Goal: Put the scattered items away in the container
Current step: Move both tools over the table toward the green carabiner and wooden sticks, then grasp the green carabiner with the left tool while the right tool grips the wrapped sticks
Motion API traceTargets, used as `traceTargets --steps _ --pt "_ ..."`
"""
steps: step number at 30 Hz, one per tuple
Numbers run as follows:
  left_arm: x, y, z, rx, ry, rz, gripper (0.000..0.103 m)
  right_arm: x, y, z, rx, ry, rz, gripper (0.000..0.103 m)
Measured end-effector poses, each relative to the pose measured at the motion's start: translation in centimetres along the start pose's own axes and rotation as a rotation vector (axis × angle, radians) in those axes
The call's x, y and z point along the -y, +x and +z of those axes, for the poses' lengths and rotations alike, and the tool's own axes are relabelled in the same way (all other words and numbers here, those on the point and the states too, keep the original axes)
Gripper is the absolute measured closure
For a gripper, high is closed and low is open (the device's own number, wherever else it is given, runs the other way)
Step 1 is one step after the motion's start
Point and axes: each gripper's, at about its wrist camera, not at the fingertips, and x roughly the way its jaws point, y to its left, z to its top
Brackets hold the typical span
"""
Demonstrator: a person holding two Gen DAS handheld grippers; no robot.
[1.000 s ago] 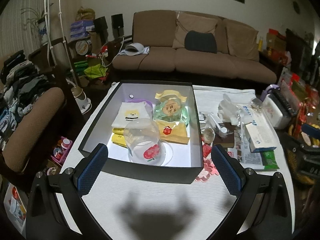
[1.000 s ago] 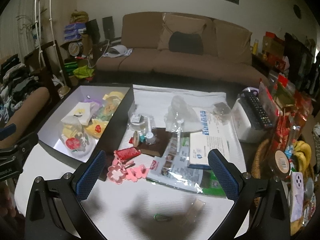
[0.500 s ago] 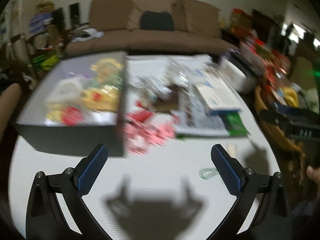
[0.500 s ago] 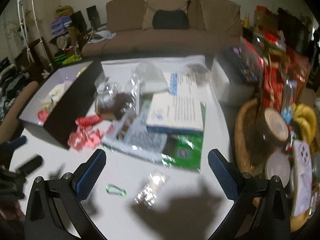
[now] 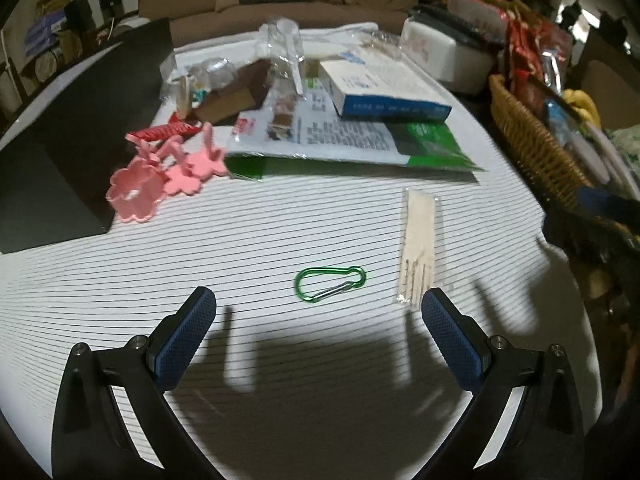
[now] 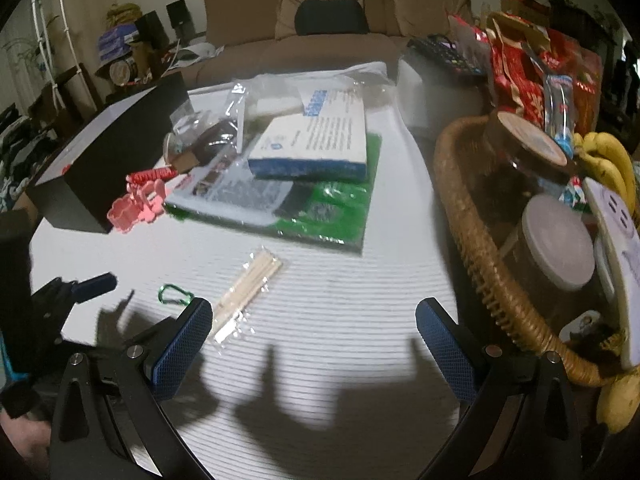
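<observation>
Low centre in the left view, a small green metal carabiner clip (image 5: 330, 283) lies flat on the striped bench; light, stiff, slippery, best pinched across its sides. Both jaws gape wide, empty.

Left claw (image 5: 318, 306) and right claw (image 6: 314, 316) both gape wide, empty.

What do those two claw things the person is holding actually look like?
Both are alike: the left gripper and right gripper have black angular frames with silver bolts, and two fingers faced with blue cross-hatched pads. No cables or sleeves show.
</observation>
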Motion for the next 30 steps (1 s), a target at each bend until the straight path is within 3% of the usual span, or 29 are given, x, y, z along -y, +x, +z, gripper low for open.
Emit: traceTargets --steps 2,5,10,11,14,21,30 --pt "0.3 0.8 0.2 -0.01 -0.007 0.032 0.002 0.3 0.2 -0.4 0.003 -0.003 -0.003 0.0" --pt "0.3 1.9 0.3 -0.033 -0.029 0.047 0.018 0.7 0.6 -0.7 -0.002 0.01 0.013 0.0" --pt "0.5 2.1 0.2 -0.018 -0.019 0.061 0.021 1.1 1.2 -1.0 -0.01 0.024 0.027 0.0" --pt "0.6 2.1 0.1 -0.01 -0.016 0.057 0.026 1.2 1.4 -1.0 -0.015 0.032 0.039 0.0" --pt "0.8 1.5 0.0 0.013 0.001 0.047 0.061 1.2 1.8 -1.1 -0.021 0.034 0.043 0.0" --pt "-0.9 0.3 -0.7 0.001 -0.008 -0.029 0.061 1.1 1.9 -1.2 -0.025 0.037 0.055 0.0" --pt "-6.9 -6.0 -1.4 0.076 -0.112 -0.168 0.061 0.1 1.7 -1.4 -0.019 0.044 0.127 0.0"
